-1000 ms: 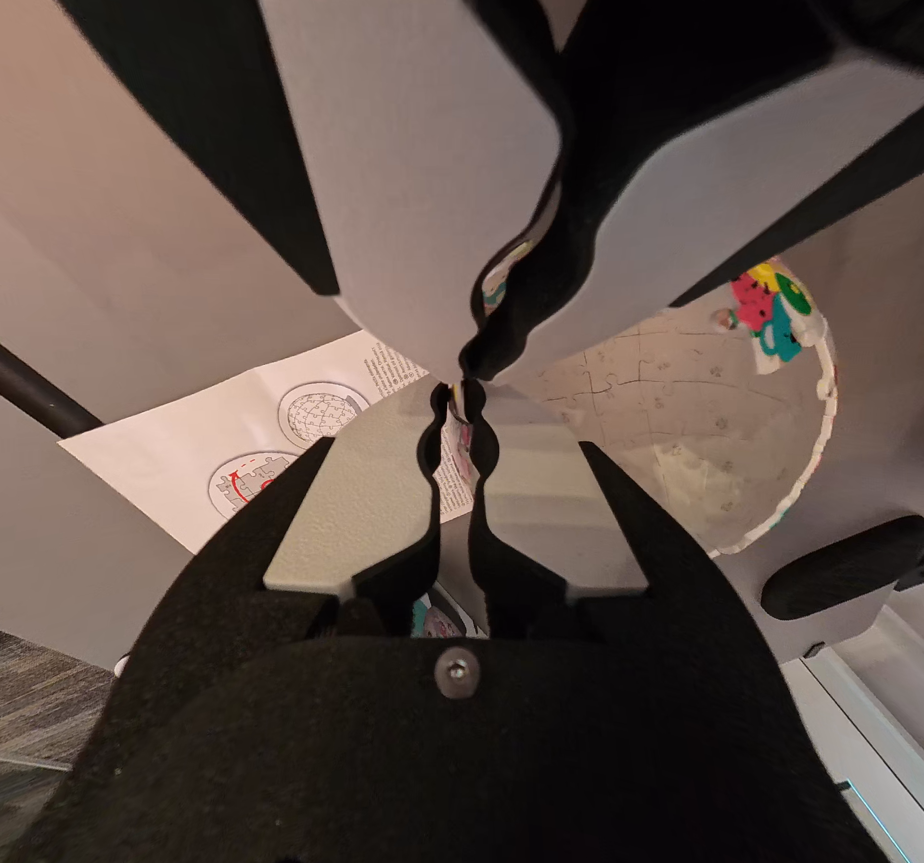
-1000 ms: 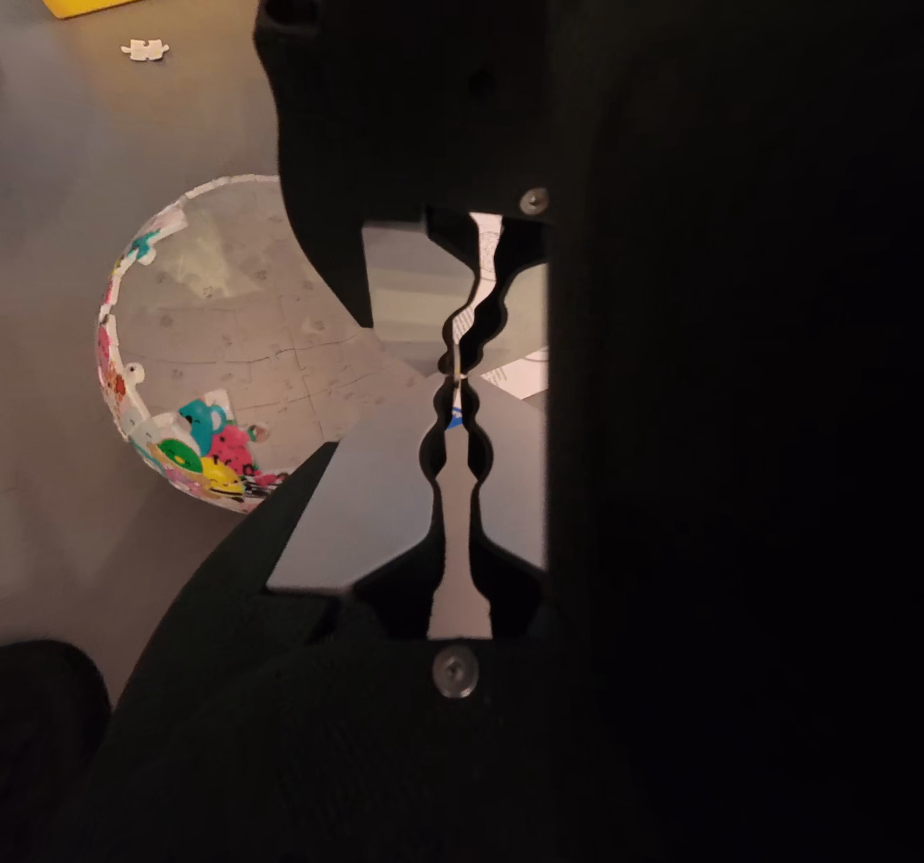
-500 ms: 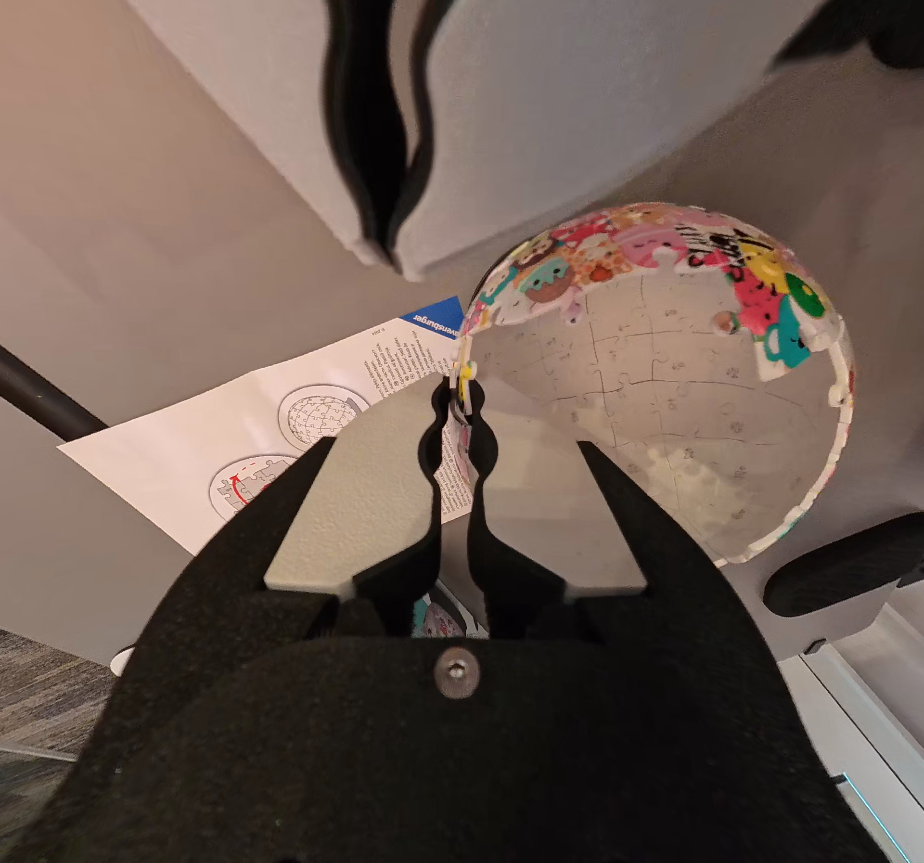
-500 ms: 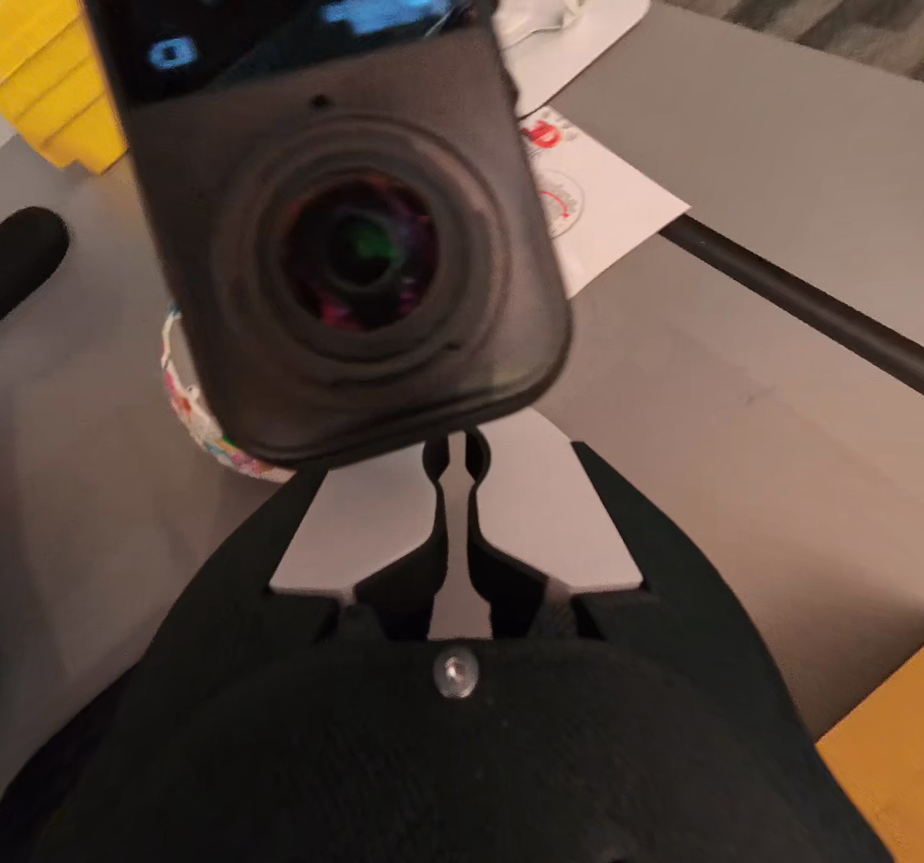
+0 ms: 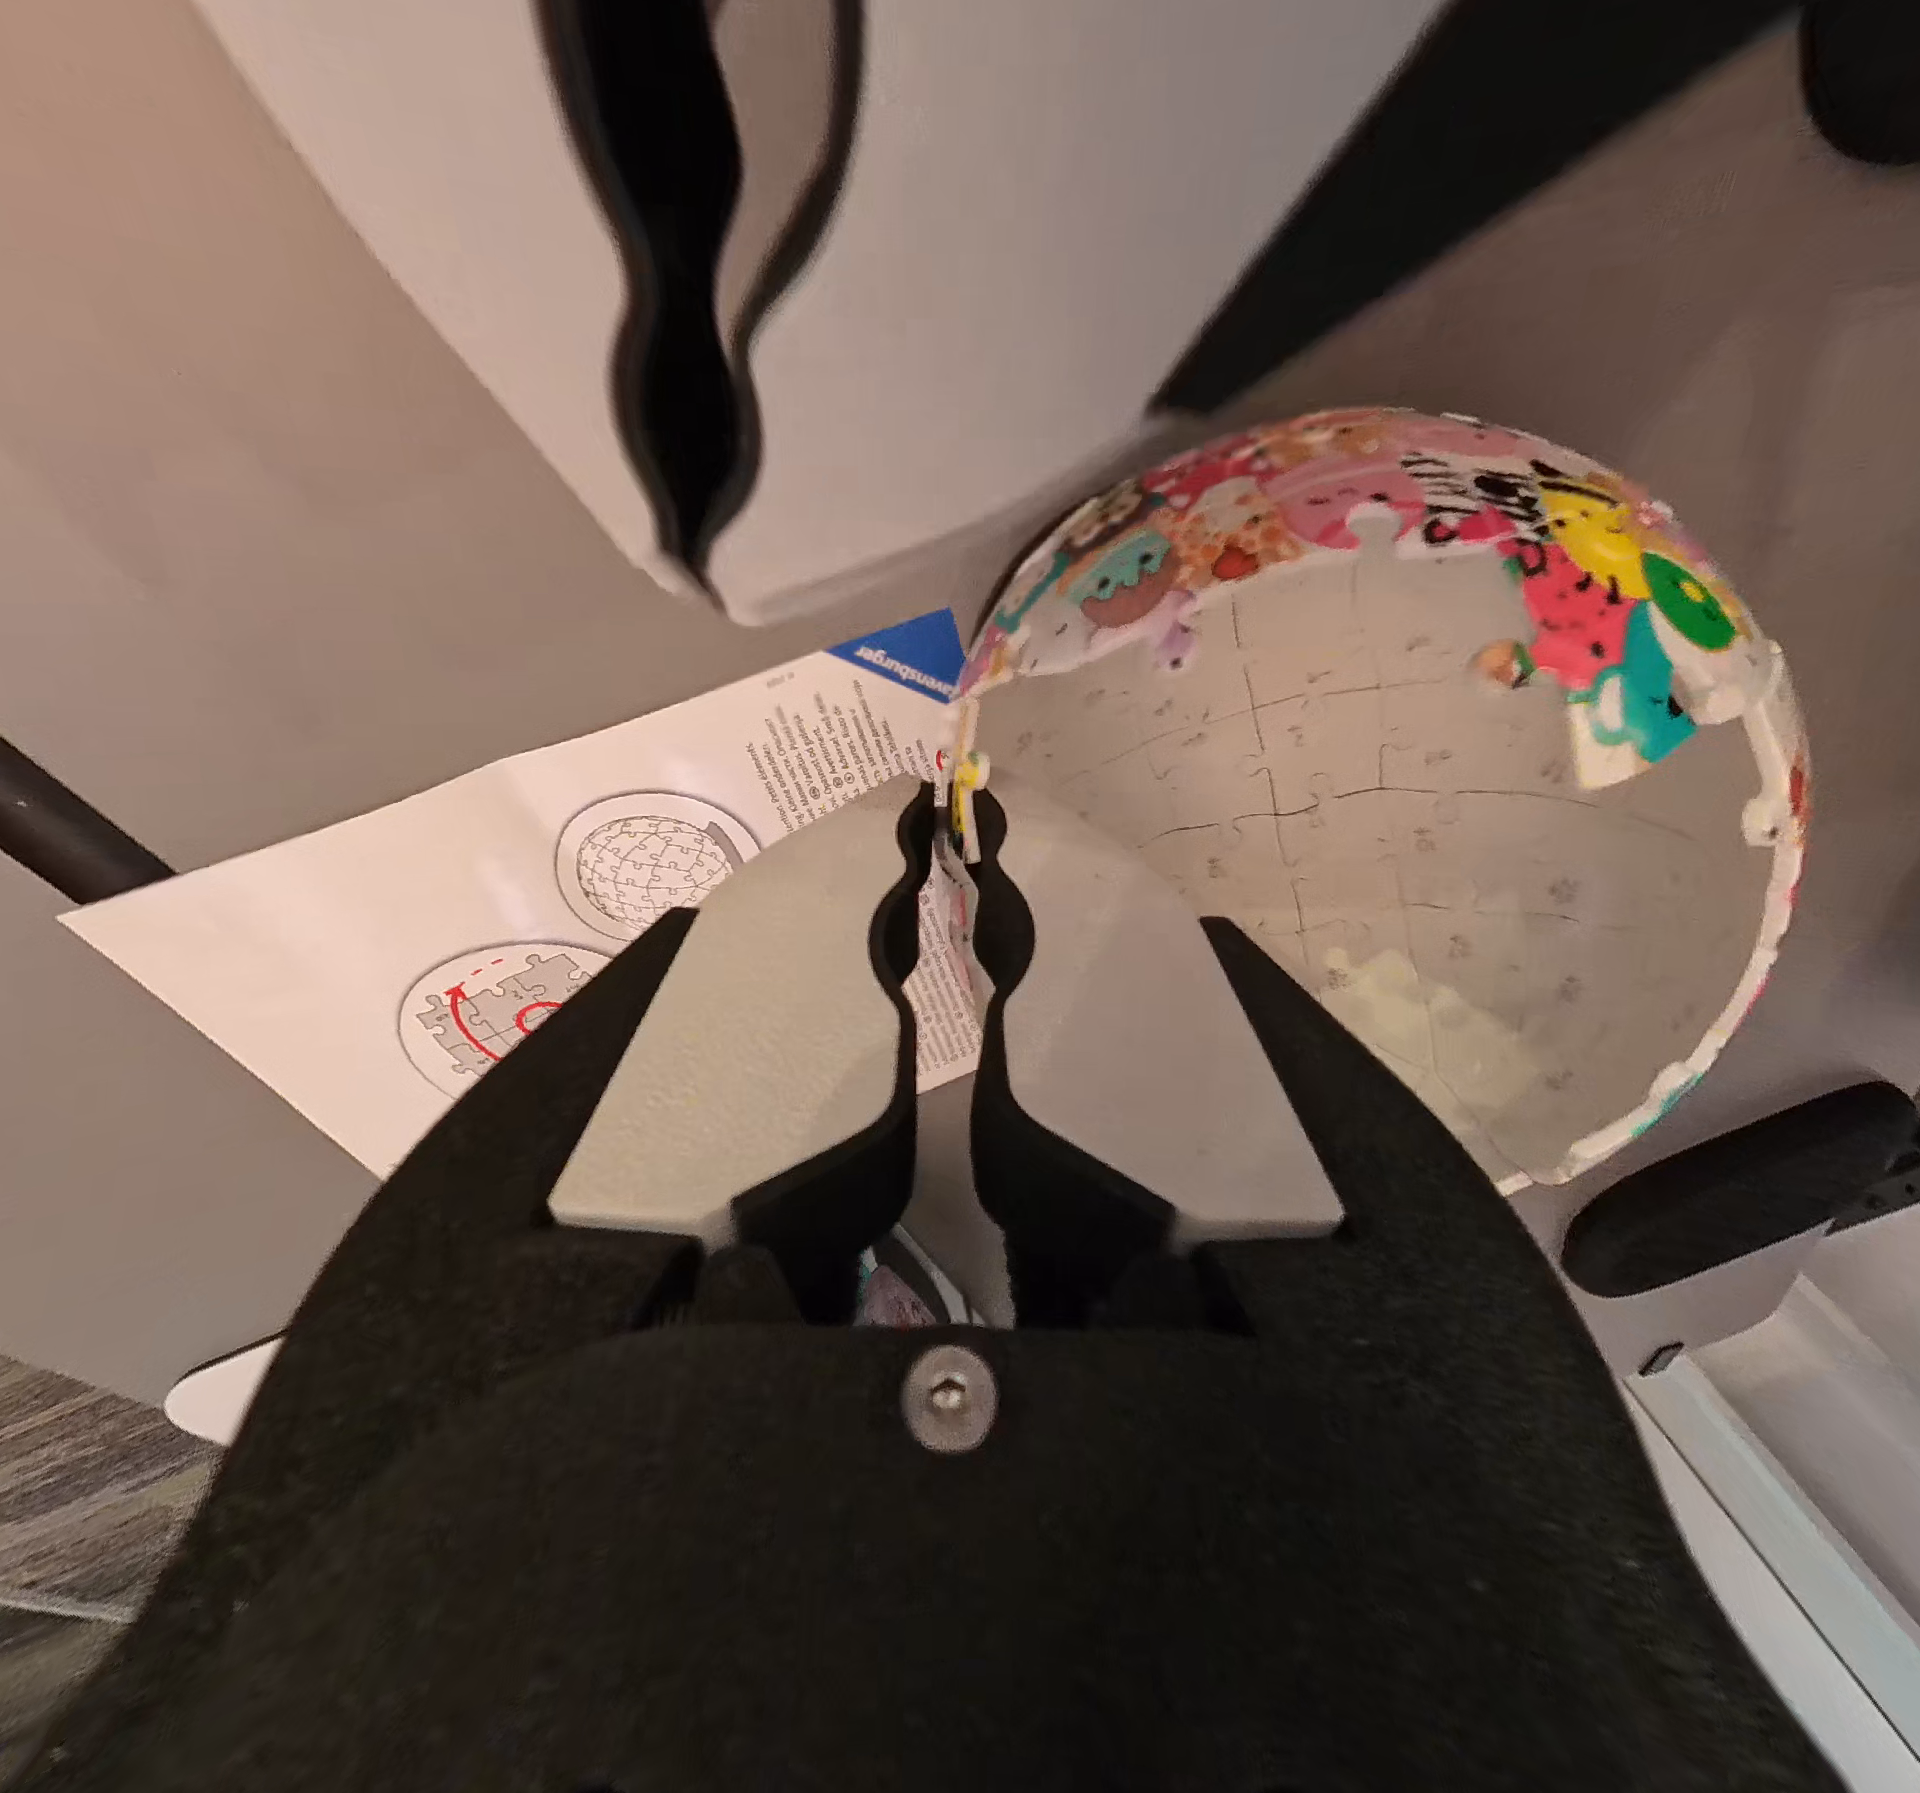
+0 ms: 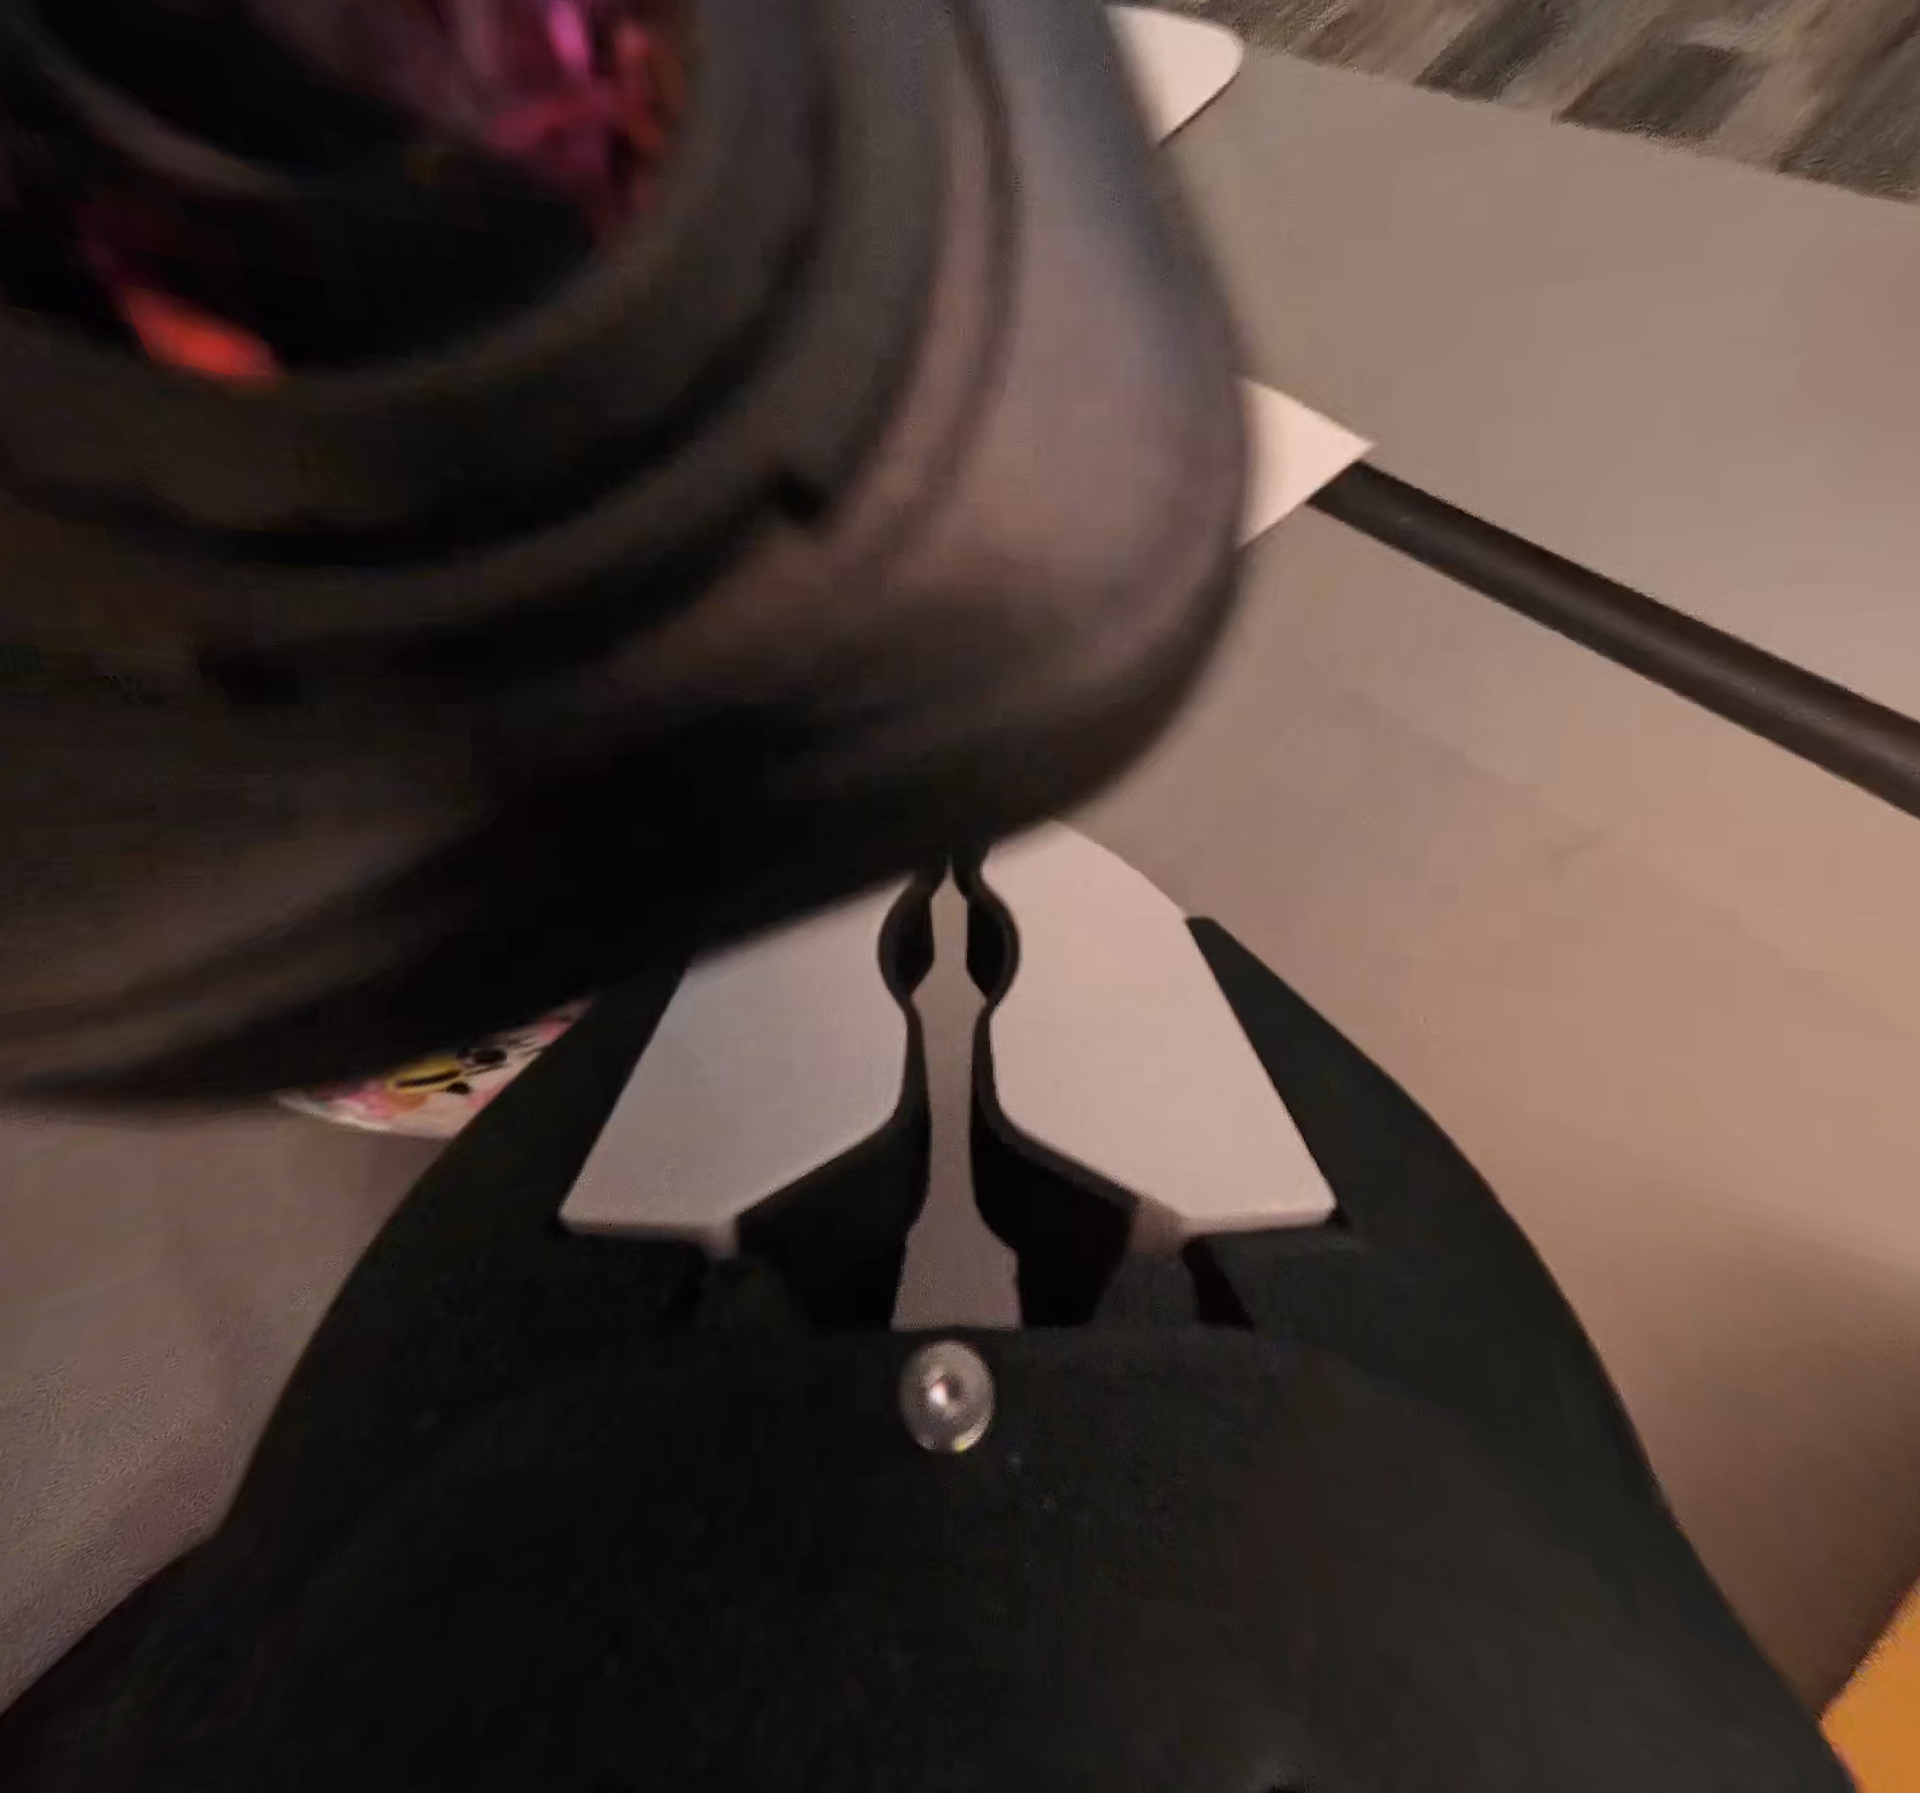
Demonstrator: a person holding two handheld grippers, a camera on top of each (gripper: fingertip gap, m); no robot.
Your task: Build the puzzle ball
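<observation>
Left wrist view, lower frame: left gripper (image 5: 954, 834), matte black body with 2 pale grey finger plates and wavy black pads, pressed together on the rim of the puzzle ball (image 5: 1455, 839), pinching a yellow-marked edge piece at frame centre. Puzzle ball: half-built hollow shell, centre right, open side toward camera; inner face dull grey-white with visible jigsaw seams, outer band glossy with pink, yellow, green and teal print. Beneath, centre left: white instruction sheet (image 5: 447, 912) with round diagrams, flat on smooth grey table (image 5: 208, 496). Upper frame: right gripper (image 5: 701, 538), blurred, tips drawn to a point, nothing between them.

Right wrist view: right gripper (image 6: 951, 876), pads nearly meeting, narrow slit, nothing held. Upper left: rounded black camera housing (image 6: 520, 393), heavily blurred. Far right: black rod (image 6: 1621, 600) across table.
</observation>
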